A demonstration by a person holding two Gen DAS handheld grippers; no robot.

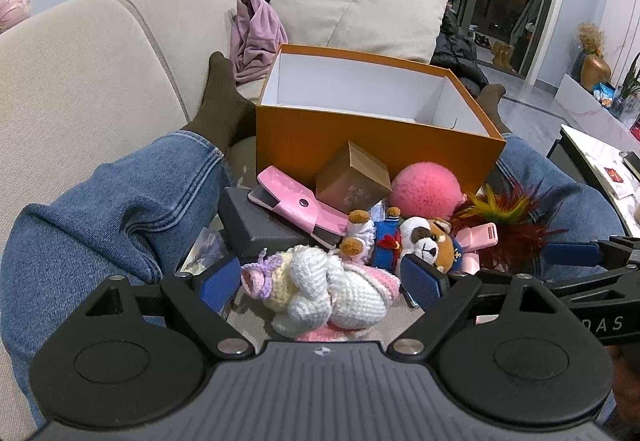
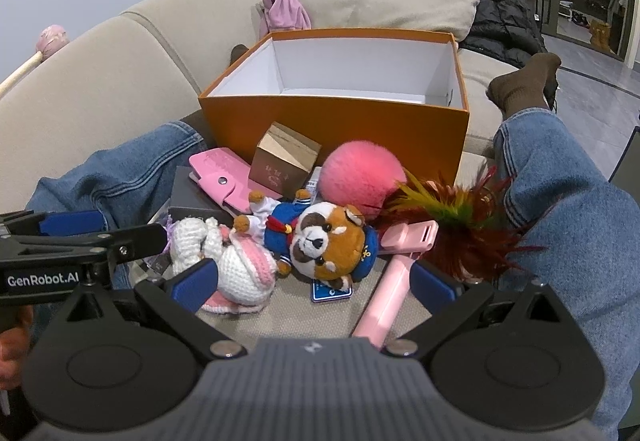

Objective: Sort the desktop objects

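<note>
Crocheted yarn doll (image 1: 320,293), plush panda (image 2: 324,245), fluffy pink ball (image 1: 426,191), matt cardboard box (image 1: 360,145), glossy pink plastic fan (image 2: 384,289), feathers (image 2: 460,225), coarse-woven sofa (image 1: 80,89), denim jeans (image 1: 104,209).

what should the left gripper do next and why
Probably close the left gripper on the white crochet doll. Its blue fingers are open and already sit on either side of the doll, which lies at the front of the pile. The orange box behind the pile looks empty, so the doll could go there once held. The right gripper is open too, over the plush.
</note>
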